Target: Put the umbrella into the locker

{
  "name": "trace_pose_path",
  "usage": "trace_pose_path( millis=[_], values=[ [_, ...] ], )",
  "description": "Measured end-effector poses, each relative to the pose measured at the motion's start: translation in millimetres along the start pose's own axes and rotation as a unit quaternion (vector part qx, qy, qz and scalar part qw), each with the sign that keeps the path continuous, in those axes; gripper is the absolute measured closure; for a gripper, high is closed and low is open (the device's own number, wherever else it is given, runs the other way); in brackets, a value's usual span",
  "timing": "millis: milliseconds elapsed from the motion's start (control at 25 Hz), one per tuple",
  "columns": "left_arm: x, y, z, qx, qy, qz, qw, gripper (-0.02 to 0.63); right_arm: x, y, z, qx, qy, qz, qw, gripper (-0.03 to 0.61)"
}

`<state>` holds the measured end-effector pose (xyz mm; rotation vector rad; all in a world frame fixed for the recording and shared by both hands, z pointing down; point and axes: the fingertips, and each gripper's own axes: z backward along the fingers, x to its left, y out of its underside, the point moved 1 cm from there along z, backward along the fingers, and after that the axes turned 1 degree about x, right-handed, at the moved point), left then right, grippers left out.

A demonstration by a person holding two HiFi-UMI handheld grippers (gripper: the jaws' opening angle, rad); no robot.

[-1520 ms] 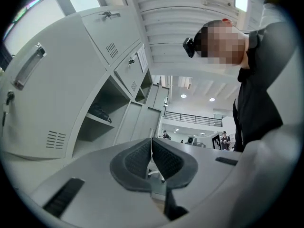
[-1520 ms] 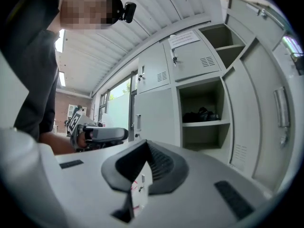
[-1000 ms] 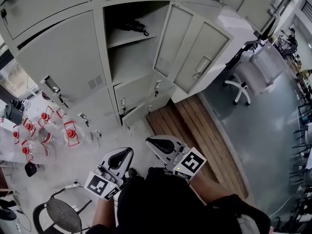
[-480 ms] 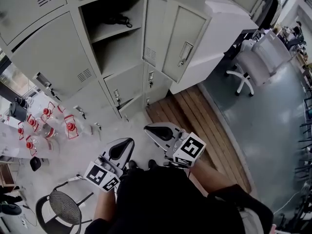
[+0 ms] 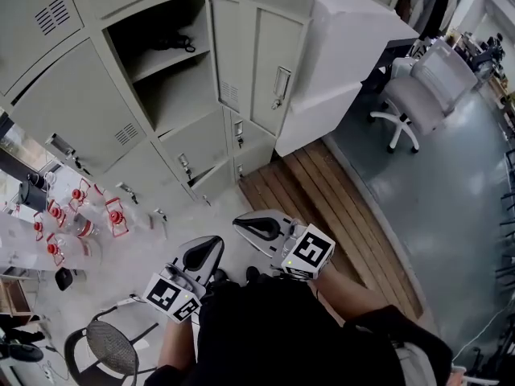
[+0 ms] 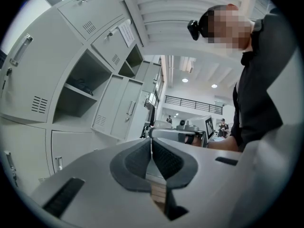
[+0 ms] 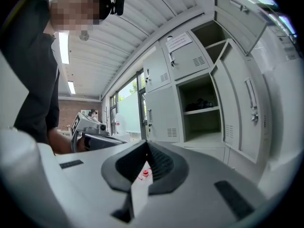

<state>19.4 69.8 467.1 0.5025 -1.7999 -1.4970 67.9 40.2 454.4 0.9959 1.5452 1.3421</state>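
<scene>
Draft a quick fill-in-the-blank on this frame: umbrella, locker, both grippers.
1. The umbrella lies on the shelf in the ____ half of the locker.
2. The locker's door stands ____.
3. The left gripper and the right gripper both have their jaws ____, with nothing held between them.

Missing words: upper; open; shut
</scene>
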Motion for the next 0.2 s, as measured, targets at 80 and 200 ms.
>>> trace_pose_path(
  millis=[80, 200],
  values=[
    [-4.2, 1.2, -2.9, 0.002, 0.001, 0.001, 1.0000, 0.592, -0.2, 2.2, 4.2, 0.005, -0.003, -0.001, 1.000, 0.568],
    [-10.2, 2.1, -6.7, 0.003, -0.002, 0.002, 1.0000, 0.592, 4.9, 6.8, 8.1, 0.019, -0.021, 0.000, 1.000, 0.568]
  ],
)
